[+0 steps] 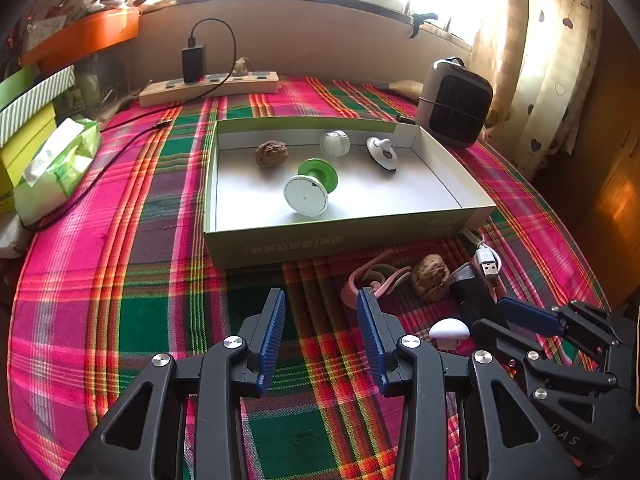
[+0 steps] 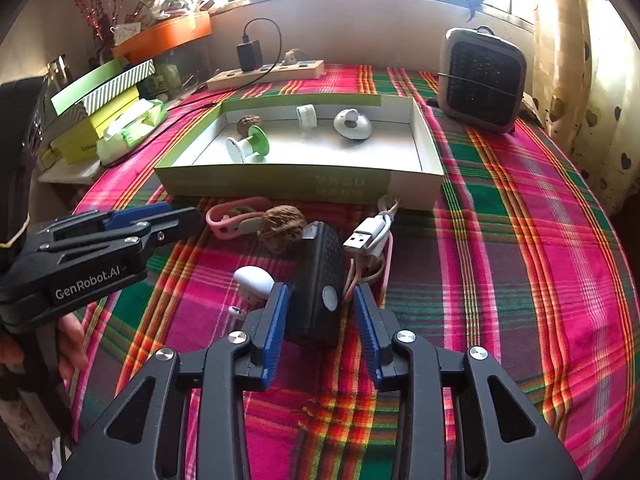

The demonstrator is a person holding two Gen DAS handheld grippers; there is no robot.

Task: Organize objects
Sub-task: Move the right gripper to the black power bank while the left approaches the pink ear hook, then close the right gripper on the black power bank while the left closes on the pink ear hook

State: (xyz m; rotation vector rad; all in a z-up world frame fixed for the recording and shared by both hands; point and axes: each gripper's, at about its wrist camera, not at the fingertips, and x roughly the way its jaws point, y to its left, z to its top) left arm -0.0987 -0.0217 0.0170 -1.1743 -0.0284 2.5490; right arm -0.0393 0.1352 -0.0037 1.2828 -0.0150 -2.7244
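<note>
The black device [image 2: 320, 288] lies on the cloth just before the open box [image 2: 424, 184], between the right gripper [image 2: 320, 304] pads, a gap showing beside one; left gripper [image 1: 322, 320] part-open, empty, nearby.

Pink-green plaid tablecloth [image 1: 120, 264], green-sided box [image 1: 320, 240]

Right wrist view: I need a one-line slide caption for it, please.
Right gripper straddles a black device on the plaid cloth, pads not yet pressing, near the partly filled box.
</note>
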